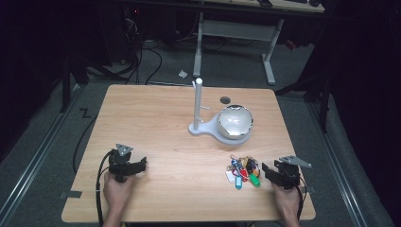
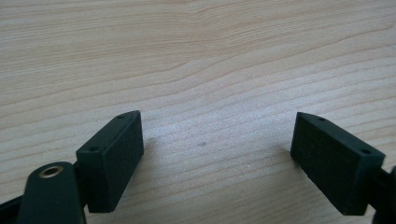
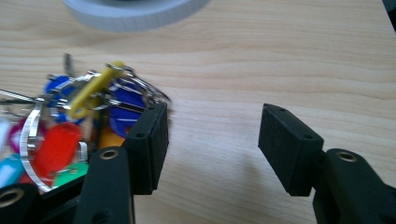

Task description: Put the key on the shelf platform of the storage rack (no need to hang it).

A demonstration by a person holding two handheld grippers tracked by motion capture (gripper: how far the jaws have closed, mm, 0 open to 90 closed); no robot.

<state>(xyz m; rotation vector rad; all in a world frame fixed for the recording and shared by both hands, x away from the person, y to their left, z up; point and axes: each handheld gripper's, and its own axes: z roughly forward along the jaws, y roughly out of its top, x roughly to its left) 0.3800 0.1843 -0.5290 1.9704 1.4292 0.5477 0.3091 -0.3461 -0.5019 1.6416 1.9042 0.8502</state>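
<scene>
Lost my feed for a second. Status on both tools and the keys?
Left tool open over bare tabletop. Right tool open, empty, bunch of key tags just outside one jaw. White peg stand and bowl beyond, apart from both.

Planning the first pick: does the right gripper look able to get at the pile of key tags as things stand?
Probably yes. The right gripper rests open just beside the pile of key tags, its one jaw already at the pile's edge, and only bare table lies around it.

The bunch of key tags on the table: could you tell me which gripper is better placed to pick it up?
The right gripper, probably. It sits open right beside the bunch of key tags, one jaw at its edge. The left gripper, also open, is across the table with bare wood between its jaws.
</scene>
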